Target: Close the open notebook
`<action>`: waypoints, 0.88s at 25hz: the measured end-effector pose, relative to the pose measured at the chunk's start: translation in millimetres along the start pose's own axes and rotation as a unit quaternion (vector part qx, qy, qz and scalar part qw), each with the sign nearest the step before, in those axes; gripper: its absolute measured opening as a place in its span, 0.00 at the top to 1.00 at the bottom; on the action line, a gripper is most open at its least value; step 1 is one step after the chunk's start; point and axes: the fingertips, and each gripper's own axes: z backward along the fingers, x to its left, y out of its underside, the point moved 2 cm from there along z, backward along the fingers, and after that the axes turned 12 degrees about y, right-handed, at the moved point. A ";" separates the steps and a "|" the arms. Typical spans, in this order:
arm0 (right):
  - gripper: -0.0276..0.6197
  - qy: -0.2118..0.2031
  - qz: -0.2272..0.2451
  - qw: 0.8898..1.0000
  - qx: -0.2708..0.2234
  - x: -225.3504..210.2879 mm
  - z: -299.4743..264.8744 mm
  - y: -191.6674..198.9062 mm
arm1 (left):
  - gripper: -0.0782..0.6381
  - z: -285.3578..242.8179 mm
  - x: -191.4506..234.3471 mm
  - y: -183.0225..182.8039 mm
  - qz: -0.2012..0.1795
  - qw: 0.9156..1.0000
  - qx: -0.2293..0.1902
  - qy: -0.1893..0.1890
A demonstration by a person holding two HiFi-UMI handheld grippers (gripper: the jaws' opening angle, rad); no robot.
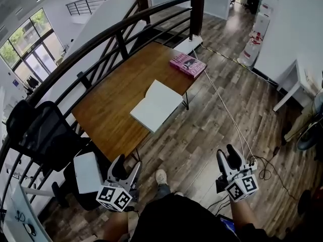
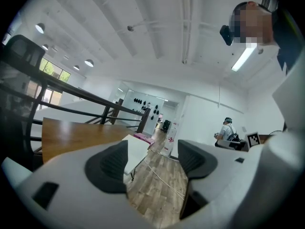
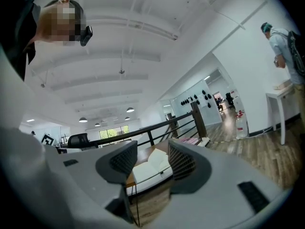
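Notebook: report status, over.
Left gripper and right gripper open, empty, short of the table. Notebook lying open, untouched. Pink book beyond it, not in the way.

Bright, even daylight — fisheye-warped edges, mostly sharp

Head view: high up, tilted steeply down on the table (image 1: 108, 120) from well back, with the left gripper (image 1: 126, 166) and right gripper (image 1: 228, 154) at the bottom edge. Left gripper view: low, about tabletop height, facing nearly level along its own jaws toward the table's near edge. Right gripper view: likewise low and level, from further right. All three views share the table, notebook (image 1: 156, 106), pink book (image 1: 187, 64) and railing (image 1: 101, 39).
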 end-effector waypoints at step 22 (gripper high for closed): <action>0.67 -0.063 0.036 0.989 0.131 75.4 -183.2 93.2 | 0.47 -72.6 118.3 -4.8 0.029 0.999 0.028 -0.001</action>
